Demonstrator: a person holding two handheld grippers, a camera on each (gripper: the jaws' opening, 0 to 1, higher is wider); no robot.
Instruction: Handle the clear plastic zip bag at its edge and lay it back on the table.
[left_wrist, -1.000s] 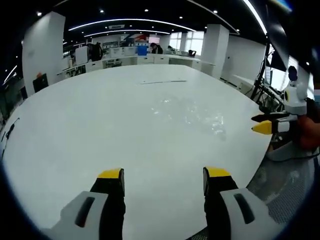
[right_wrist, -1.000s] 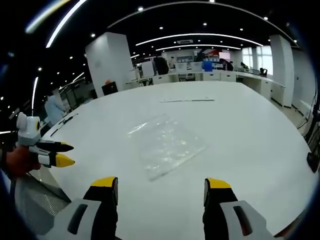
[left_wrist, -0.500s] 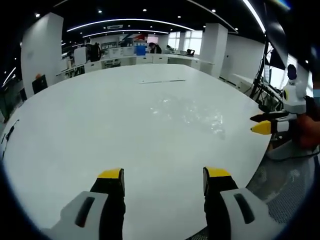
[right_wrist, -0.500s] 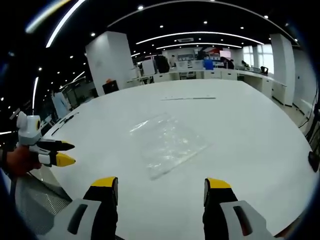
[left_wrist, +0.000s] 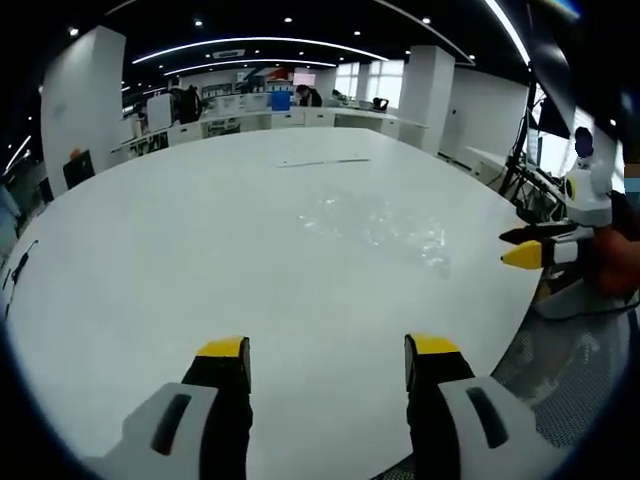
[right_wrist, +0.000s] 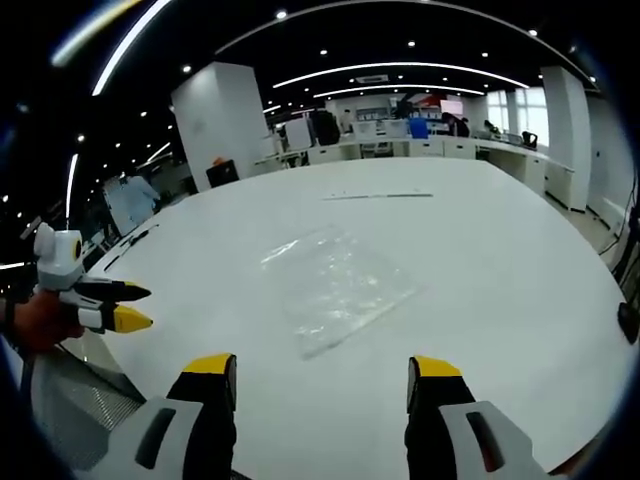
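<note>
With both my left gripper (left_wrist: 322, 365) and right gripper (right_wrist: 320, 385) spread and empty, the flat bag (right_wrist: 338, 287) at twelve o'clock on the table (right_wrist: 500, 260) looked likely to slide from a shallow pinch.

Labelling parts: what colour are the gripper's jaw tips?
Yellow, on the right gripper, clearest in the right gripper view.

An open-plan office: rows of workstations (right_wrist: 400, 150) with monitors, white pillars (right_wrist: 220, 120), curved ceiling light strips (right_wrist: 400, 72), a large white desk (right_wrist: 500, 250).
</note>
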